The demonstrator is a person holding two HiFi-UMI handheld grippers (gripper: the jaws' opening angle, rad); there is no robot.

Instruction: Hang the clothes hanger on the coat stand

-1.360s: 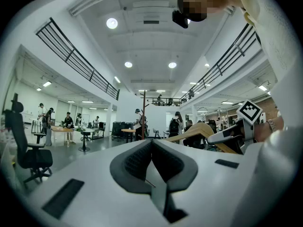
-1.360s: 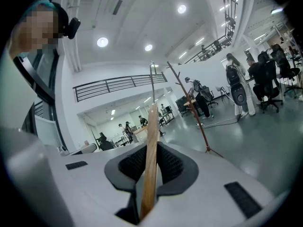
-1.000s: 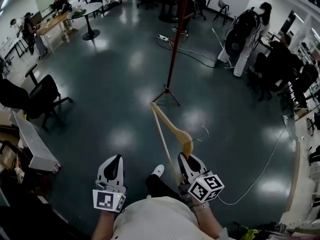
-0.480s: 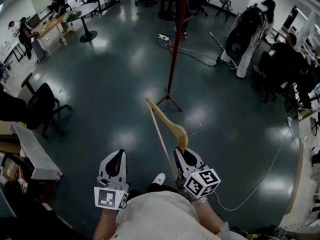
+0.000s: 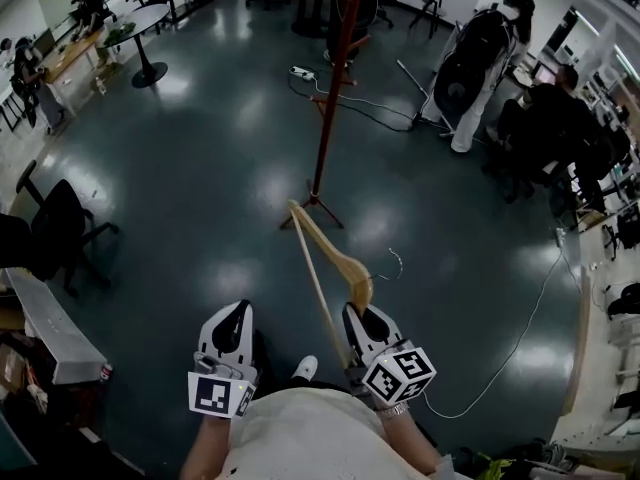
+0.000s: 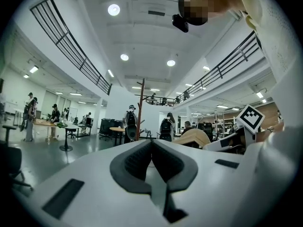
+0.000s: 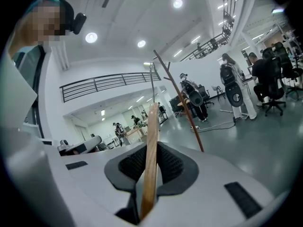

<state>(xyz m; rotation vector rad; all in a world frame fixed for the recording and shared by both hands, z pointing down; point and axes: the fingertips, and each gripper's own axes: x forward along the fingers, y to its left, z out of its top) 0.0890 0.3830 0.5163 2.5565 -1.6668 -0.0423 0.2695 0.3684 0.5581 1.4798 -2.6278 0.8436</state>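
Nearest, the left tongs (image 5: 237, 313) are pressed together with nothing between them. Beside them, the right tongs (image 5: 352, 314) clamp the wooden hanger (image 5: 335, 256), which slants up toward the foot of the coat stand (image 5: 327, 108). The hanger is held low in front of the stand, not yet hung.

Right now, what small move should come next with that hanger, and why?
Probably carry the hanger forward and up toward the coat stand: the right gripper has its jaws shut on the wooden bar, and the hook is not yet on the stand ahead.
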